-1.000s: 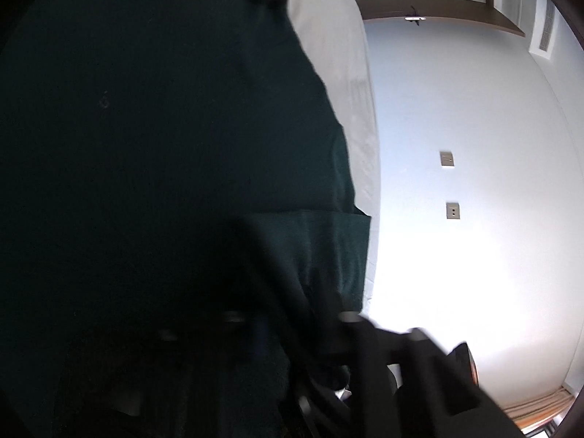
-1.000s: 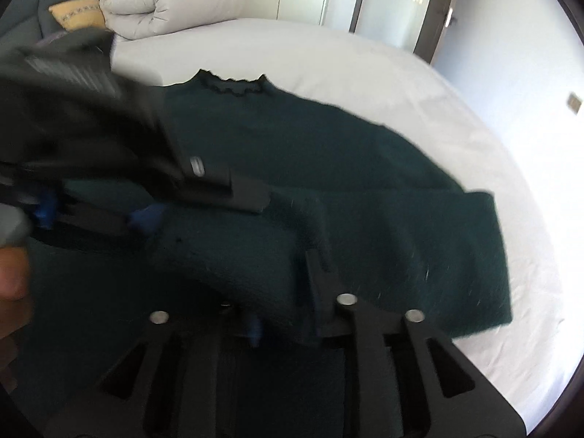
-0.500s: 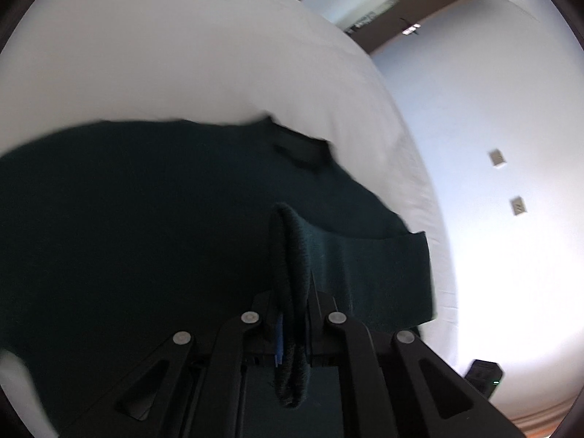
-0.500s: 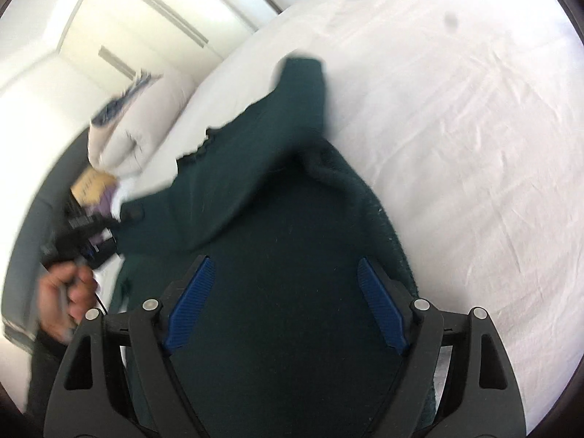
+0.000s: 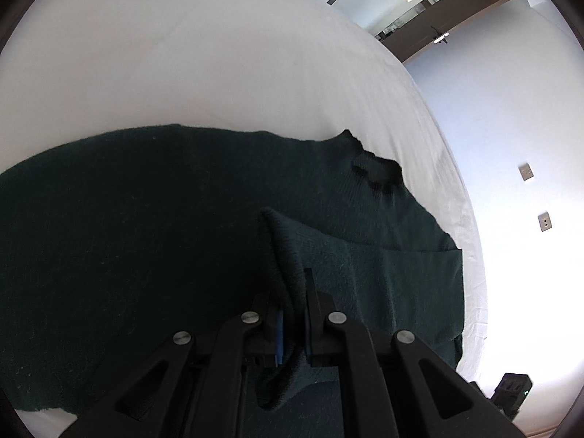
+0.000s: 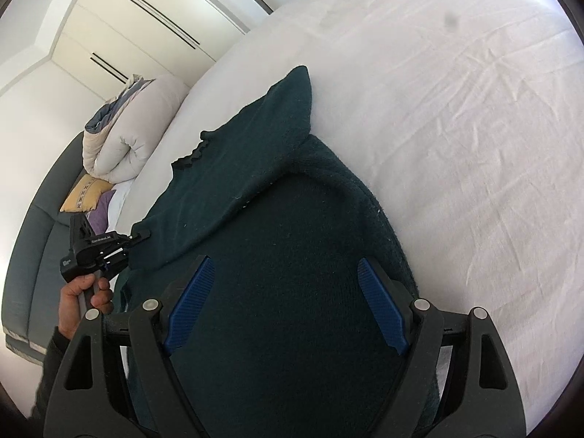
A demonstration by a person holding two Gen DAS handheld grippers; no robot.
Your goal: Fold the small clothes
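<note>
A dark green knit sweater (image 5: 146,219) lies spread on a white bed (image 5: 182,54), its ruffled collar (image 5: 376,171) toward the right. My left gripper (image 5: 292,325) is shut on a raised fold of the sweater's edge. In the right wrist view the sweater (image 6: 292,292) fills the lower middle. My right gripper (image 6: 284,306) hangs wide open just above it, holding nothing. The left gripper (image 6: 135,237) shows there at the sweater's left edge, held by a hand.
A rolled duvet (image 6: 127,131) and cushions (image 6: 85,193) sit at the head of the bed by a grey headboard (image 6: 33,255). White wardrobes (image 6: 127,29) stand behind. A small black device (image 5: 511,390) lies past the bed edge. Wall sockets (image 5: 525,171) are on the right wall.
My right gripper let go of the sweater, opened wide and swung away. My left gripper kept hold of the fold and drew it over the sweater.
</note>
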